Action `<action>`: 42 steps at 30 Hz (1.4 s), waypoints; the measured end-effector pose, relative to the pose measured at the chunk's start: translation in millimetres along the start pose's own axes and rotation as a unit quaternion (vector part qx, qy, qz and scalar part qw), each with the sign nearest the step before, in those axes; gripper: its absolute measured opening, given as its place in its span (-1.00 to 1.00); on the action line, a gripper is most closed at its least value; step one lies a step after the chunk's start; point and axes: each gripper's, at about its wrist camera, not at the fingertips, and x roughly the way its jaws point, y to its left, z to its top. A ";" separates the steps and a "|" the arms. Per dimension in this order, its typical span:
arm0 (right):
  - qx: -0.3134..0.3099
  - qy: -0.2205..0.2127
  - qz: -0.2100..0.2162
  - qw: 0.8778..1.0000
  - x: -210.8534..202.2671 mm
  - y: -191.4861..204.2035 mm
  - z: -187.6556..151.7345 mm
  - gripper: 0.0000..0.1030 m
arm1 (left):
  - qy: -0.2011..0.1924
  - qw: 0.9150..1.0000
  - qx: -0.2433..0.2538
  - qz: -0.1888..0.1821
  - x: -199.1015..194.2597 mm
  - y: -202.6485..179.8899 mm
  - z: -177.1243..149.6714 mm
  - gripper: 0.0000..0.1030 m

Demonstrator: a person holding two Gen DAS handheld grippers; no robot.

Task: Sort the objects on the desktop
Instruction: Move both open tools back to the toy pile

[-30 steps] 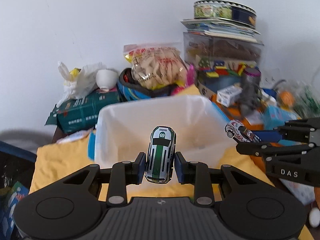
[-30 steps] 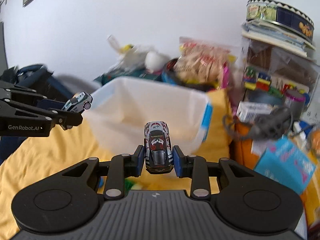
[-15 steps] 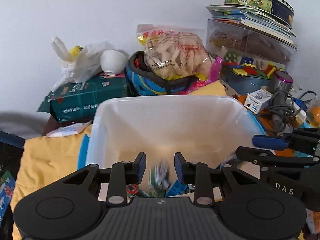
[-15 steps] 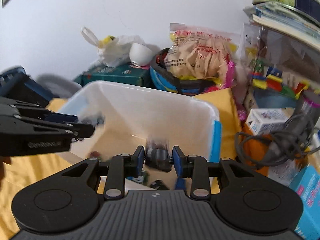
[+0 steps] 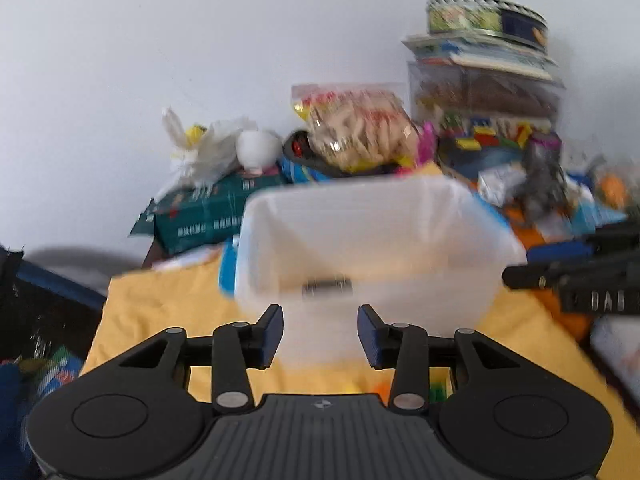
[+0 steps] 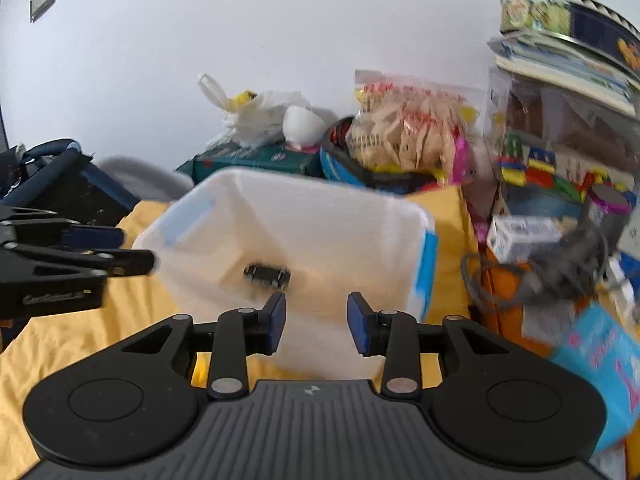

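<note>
We read only "DAS" on the black right gripper point(image 5: 600, 300); other labels blur too much for us.

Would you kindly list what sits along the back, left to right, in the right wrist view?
White plastic bag → white bowl → snack bag → clear box of coloured blocks.

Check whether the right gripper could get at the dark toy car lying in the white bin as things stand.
Probably yes. The right gripper stands open and empty just before the white bin, whose top is uncovered. The dark toy car lies exposed inside, nothing over it; only the near wall must be cleared from above.
</note>
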 end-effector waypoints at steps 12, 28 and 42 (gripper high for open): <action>0.011 0.142 0.026 0.989 -4.8 16.2 -117.5 -0.23 | 0.139 0.990 -0.014 -0.036 -18.8 -30.1 -116.4 -0.12; -0.007 0.151 0.052 0.987 -11.9 40.8 -141.8 -0.17 | 0.153 0.987 -0.001 -0.045 -25.2 -45.6 -126.5 -0.12; -0.016 0.152 0.040 0.987 -8.6 41.4 -144.1 -0.17 | 0.160 0.986 -0.006 -0.048 -19.4 -44.9 -127.8 -0.12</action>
